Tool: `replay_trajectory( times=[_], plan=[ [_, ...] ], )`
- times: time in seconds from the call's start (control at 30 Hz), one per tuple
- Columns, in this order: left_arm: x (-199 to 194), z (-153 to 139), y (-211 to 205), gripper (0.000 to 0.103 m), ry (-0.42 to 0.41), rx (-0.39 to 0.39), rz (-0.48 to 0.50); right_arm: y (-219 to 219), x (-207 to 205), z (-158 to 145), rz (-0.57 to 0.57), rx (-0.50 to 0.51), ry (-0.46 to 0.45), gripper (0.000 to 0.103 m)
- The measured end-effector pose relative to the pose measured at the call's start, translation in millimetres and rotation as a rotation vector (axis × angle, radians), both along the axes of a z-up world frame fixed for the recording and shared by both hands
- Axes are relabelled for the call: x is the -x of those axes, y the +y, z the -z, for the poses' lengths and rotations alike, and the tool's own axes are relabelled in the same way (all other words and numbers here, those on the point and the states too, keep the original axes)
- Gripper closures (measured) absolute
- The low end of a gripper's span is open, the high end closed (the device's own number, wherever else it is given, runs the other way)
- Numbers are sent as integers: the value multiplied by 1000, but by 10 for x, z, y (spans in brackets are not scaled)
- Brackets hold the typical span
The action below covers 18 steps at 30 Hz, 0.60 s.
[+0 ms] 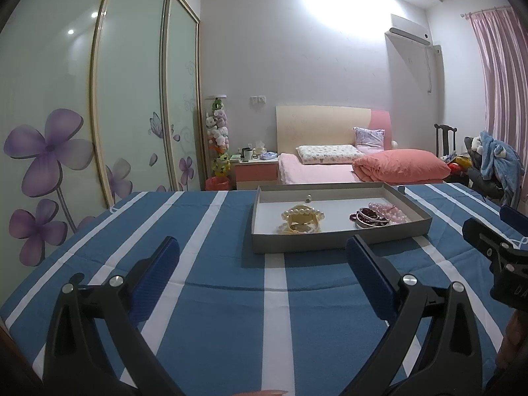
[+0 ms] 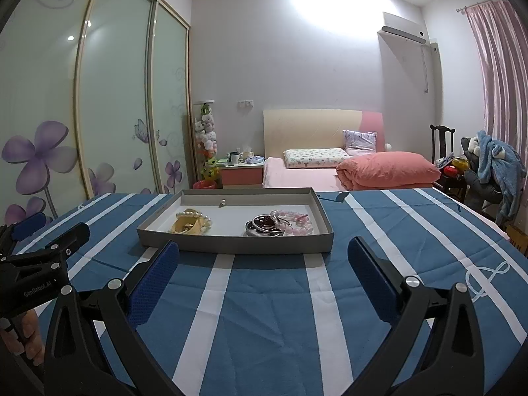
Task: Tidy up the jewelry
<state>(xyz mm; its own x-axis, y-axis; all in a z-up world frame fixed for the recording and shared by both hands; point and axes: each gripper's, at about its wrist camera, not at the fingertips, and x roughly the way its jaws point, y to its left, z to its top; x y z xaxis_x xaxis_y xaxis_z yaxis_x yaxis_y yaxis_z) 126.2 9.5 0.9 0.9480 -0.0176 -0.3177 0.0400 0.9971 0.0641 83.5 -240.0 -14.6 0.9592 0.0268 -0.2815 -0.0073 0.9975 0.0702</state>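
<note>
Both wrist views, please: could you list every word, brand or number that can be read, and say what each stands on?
"GenRoboLAI", as best it reads, on the black body of the left gripper, seen from the right wrist view.
"DA", cut off by the picture's edge, on the black body of the right gripper, seen from the left wrist view.
Nothing readable on the grey tray, the striped cloth or the air conditioner.

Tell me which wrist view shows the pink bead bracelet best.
The right wrist view: the pink bead bracelet lies fully visible near the tray front wall. In the left wrist view it sits farther off, partly behind the dark bangles.
</note>
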Motion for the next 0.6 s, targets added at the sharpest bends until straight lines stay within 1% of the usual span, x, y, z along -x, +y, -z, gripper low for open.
replay_trajectory(
  times=[0.6],
  plan=[
    [-27,12,-32,4,13,2,4,18,-1,16,-5,-6,12,2]
  ],
)
